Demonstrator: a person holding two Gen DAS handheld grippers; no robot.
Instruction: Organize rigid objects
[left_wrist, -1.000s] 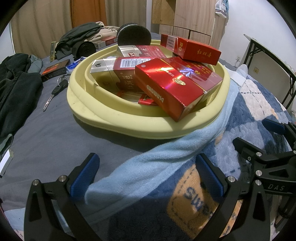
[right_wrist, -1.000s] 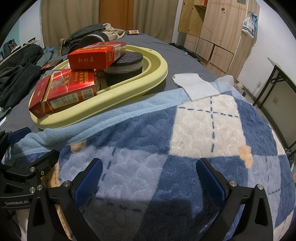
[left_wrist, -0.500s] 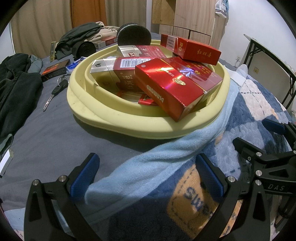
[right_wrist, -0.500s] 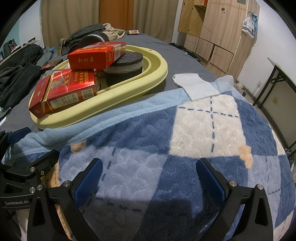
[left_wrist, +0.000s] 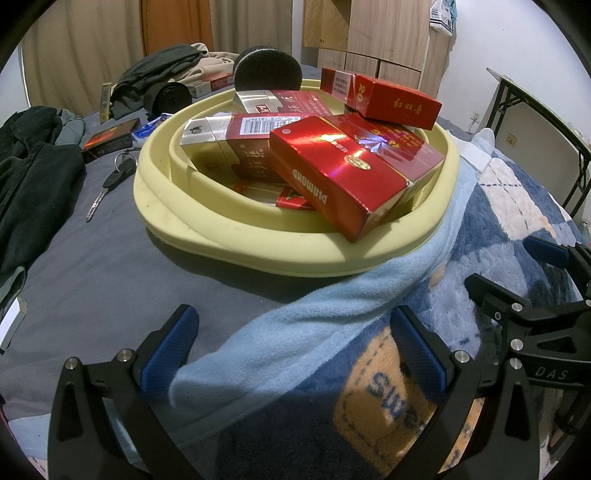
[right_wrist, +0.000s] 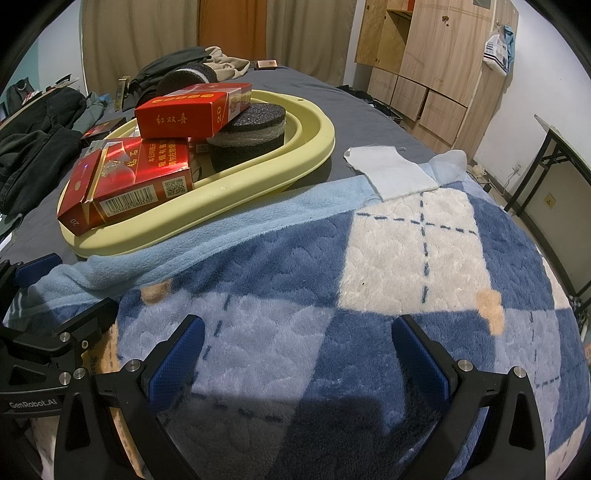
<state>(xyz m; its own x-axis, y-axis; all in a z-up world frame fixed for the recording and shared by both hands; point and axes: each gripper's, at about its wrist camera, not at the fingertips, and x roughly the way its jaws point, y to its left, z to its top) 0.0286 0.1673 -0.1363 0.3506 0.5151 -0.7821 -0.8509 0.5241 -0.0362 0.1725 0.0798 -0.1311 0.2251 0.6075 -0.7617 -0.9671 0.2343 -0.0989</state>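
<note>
Resting low over the blanket (right_wrist: 369, 258), the left tool (left_wrist: 295, 350) and right tool (right_wrist: 295, 354) both gape, empty. Red boxes (left_wrist: 343, 181) already crowd the yellow basin (left_wrist: 258, 254) ahead; a small box (left_wrist: 109, 139) and keys (left_wrist: 110, 181) lie outside, far left.

change: none to see over the last second | left gripper (left_wrist: 295, 350): same place as before, blue pads same wide gap; right gripper (right_wrist: 295, 354): same also | pale yellow plastic basin (left_wrist: 258, 251): red cardboard boxes (left_wrist: 343, 177) in it did not shift
</note>
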